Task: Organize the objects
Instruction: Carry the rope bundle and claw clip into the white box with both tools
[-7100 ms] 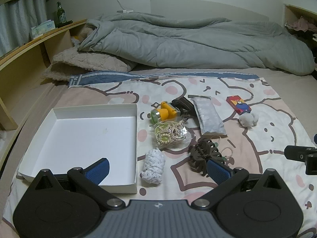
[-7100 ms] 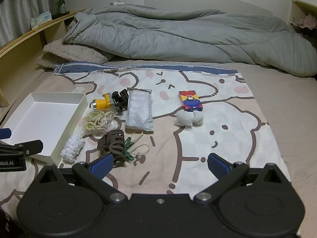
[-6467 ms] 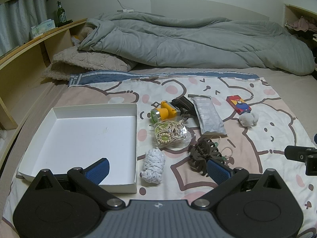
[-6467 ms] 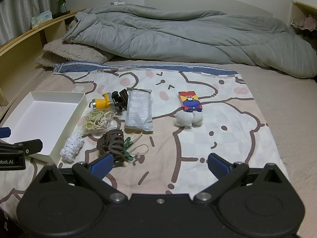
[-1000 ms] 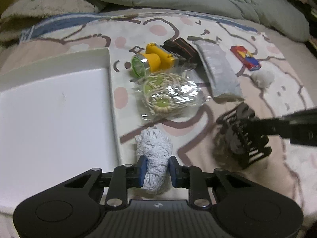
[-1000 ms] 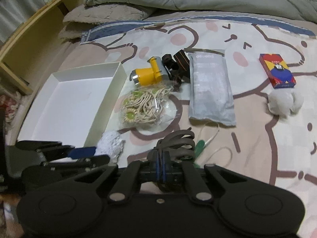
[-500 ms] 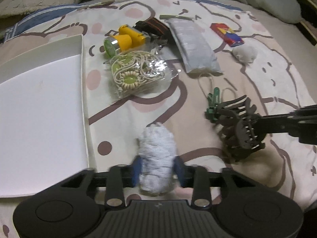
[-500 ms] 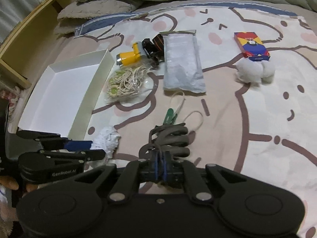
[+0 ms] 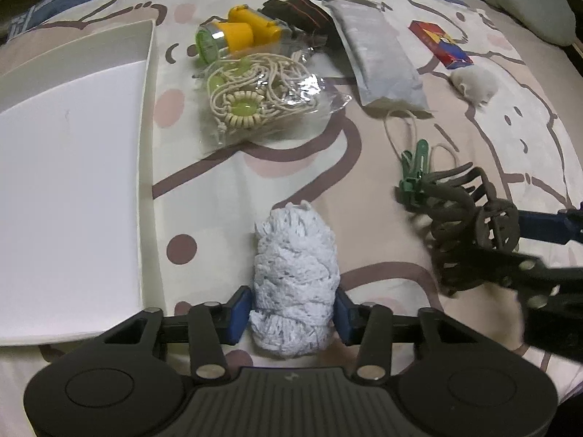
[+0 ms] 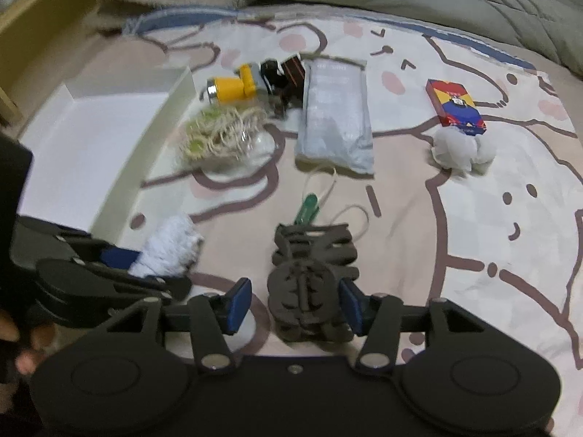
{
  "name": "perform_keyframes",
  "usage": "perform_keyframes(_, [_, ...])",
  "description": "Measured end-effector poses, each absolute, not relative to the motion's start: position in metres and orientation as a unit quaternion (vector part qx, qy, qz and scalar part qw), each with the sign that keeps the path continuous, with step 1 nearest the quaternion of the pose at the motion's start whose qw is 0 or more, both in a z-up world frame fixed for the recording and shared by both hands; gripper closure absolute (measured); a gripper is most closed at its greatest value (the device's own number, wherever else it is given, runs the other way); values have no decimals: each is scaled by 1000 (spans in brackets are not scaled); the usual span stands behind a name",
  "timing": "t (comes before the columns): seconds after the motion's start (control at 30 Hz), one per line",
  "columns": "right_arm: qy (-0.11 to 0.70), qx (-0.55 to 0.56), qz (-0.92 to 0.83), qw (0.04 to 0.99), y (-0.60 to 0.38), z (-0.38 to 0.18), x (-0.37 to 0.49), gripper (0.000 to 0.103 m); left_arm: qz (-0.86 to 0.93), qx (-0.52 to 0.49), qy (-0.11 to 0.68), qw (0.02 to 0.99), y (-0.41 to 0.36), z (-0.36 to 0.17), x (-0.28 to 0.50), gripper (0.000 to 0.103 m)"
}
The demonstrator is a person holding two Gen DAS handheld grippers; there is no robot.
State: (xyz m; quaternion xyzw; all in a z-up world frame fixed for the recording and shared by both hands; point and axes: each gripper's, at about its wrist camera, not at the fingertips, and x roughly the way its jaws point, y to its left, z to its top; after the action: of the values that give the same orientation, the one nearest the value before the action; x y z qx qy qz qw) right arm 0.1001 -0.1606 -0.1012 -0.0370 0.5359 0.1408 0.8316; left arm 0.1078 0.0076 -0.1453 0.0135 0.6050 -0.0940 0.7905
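Left wrist view, left to right: a white tray [image 9: 73, 167] lies at the left edge of the patterned sheet [image 9: 528, 116]. Just right of it, far side, sit a yellow headlamp [image 9: 237, 34] and a bag of cord [image 9: 255, 94], with a grey pouch [image 9: 382, 58] to their right. Near the camera, the left gripper [image 9: 293, 313] has its blue pads [image 9: 238, 309] on both sides of a white knit bundle [image 9: 295, 276] and its jaws are closing; the pads appear to touch the bundle, though whether they squeeze it is hard to tell. Farther right lie a green clip [image 9: 415, 171], a red box [image 9: 441, 43] and a white pouf [image 9: 473, 82].

Right wrist view: the right gripper [image 10: 295, 304] straddles a dark claw clip [image 10: 309, 284] resting on the sheet. Its jaws are opening; the left pad stands clear of the clip, the right pad is at its side. A hand [image 10: 14, 346] shows at the left edge behind the left gripper.
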Motion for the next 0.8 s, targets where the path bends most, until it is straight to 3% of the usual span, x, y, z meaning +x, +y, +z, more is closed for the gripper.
perform_keyframes(0.2, [523, -92, 124, 838, -154, -111, 100, 58, -91, -4, 601, 794, 10, -136, 109, 66])
perform_keyframes(0.8, [484, -16, 107, 868, -175, -67, 108, 58, -82, -18, 523, 848, 18, -82, 108, 67])
